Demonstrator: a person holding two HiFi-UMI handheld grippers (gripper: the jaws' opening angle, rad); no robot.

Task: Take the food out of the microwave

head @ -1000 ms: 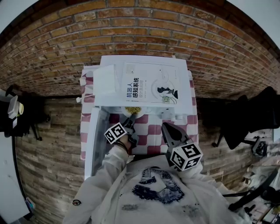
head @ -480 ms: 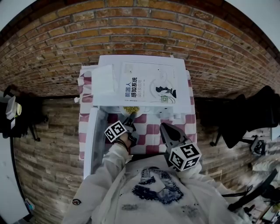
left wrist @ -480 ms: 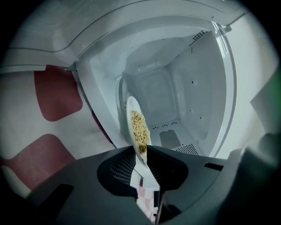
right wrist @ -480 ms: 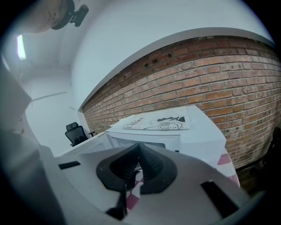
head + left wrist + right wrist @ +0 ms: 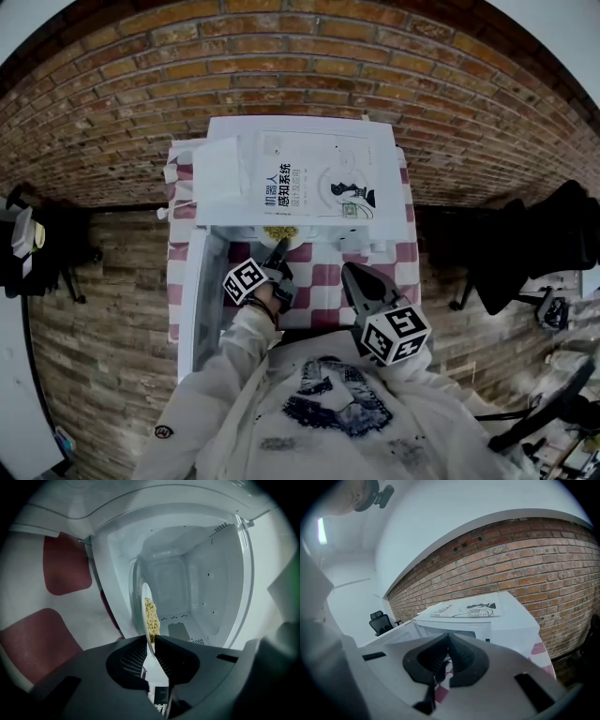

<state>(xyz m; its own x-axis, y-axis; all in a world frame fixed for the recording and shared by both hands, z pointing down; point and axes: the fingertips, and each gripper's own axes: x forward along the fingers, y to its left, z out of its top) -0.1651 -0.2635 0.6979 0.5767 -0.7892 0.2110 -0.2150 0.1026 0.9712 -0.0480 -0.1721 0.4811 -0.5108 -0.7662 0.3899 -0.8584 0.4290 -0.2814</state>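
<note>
Plate of food (image 5: 150, 615) sits pinched between closing left tongs (image 5: 153, 639); right tongs (image 5: 448, 636) closed, empty.

Table under a red-and-white checked cloth (image 5: 323, 275), as I see it from above, standing against the far brick wall (image 5: 300, 56). A white microwave (image 5: 387, 187) rests directly on the cloth, its door (image 5: 199, 300) open along the left side.

Head view overhead, all views share microwave (image 5: 392, 178)
</note>
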